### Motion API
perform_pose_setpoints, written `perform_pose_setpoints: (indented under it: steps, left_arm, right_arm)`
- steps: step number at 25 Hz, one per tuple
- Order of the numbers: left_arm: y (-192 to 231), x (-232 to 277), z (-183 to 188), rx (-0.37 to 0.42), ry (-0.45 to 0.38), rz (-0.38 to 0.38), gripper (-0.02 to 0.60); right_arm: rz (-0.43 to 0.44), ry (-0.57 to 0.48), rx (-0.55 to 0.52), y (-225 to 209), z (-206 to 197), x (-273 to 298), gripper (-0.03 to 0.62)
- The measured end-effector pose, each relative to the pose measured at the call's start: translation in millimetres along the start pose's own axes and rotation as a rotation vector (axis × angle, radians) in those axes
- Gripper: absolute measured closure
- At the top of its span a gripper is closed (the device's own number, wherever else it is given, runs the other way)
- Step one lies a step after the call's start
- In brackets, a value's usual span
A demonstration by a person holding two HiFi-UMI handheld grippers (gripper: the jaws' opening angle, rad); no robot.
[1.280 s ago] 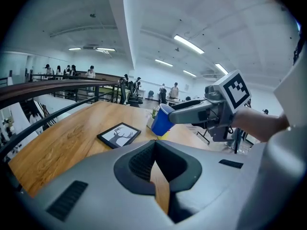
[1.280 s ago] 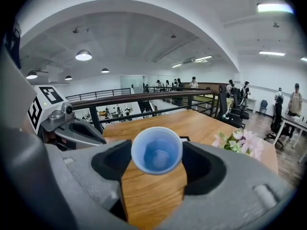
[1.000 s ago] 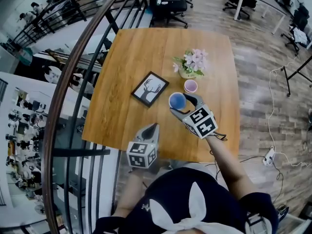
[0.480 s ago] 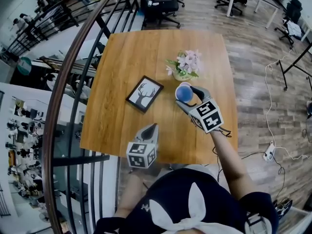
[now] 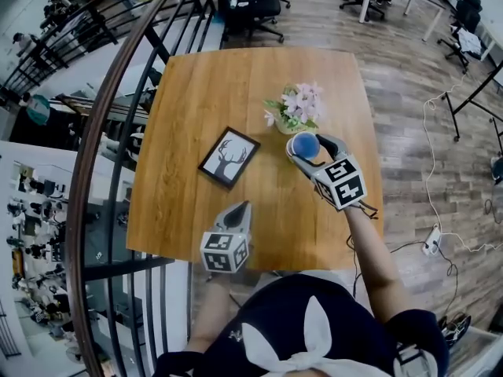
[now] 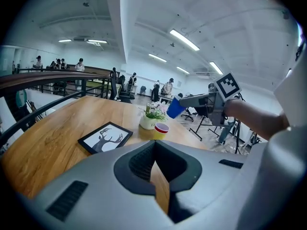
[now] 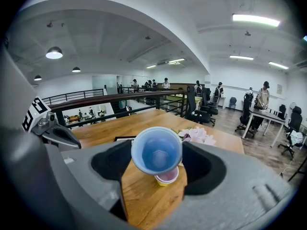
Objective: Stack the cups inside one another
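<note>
My right gripper point(image 5: 309, 147) is shut on a blue cup point(image 5: 305, 144) and holds it in the air, mouth tilted back toward the gripper, beside the flower pot. In the right gripper view the blue cup point(image 7: 157, 152) hangs directly above a small yellow cup point(image 7: 167, 177) with a pink inside, standing on the table. The left gripper view shows that yellow cup point(image 6: 161, 130) upright, with the blue cup point(image 6: 175, 108) above and just right of it. In the head view the blue cup hides it. My left gripper point(image 5: 240, 210) rests shut and empty near the table's front edge.
The wooden table point(image 5: 236, 77) also carries a white pot of pink flowers point(image 5: 295, 110) just behind the cups and a black-framed deer picture point(image 5: 229, 157) to the left. A curved railing point(image 5: 118, 132) runs along the left side. Office chairs stand beyond the far edge.
My right gripper has carried the blue cup away from me and to the right, from beside the yellow cup to over it. The left gripper has stayed put.
</note>
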State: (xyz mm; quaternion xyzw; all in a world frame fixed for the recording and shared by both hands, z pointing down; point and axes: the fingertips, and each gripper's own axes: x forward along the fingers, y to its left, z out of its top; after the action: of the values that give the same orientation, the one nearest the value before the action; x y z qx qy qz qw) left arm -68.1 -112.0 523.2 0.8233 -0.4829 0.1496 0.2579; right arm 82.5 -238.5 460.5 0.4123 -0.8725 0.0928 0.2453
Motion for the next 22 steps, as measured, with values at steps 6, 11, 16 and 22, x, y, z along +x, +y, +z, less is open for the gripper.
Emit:
perform_pose_setpoints:
  steps: [6,11,16,22]
  left_arm:
    - [21,16,1,-0.019,0.017,0.006,0.565]
    - [36,27,2,-0.03,0.034,0.014,0.565]
    - [52,35,1,-0.048,0.045,0.03,0.565]
    - [61,46,2,-0.059,0.054,0.034,0.565]
  right_arm:
    - [-0.011,0.026,0.02,-15,-8,21,0.266]
    - [-0.016,0.064,0.042,-25,-22,43,0.266]
    - [-0.01,0.105,0.057,-30,-37,64,0.266]
    - [0.0,0.136,0.072,-34,-52,78,0.266]
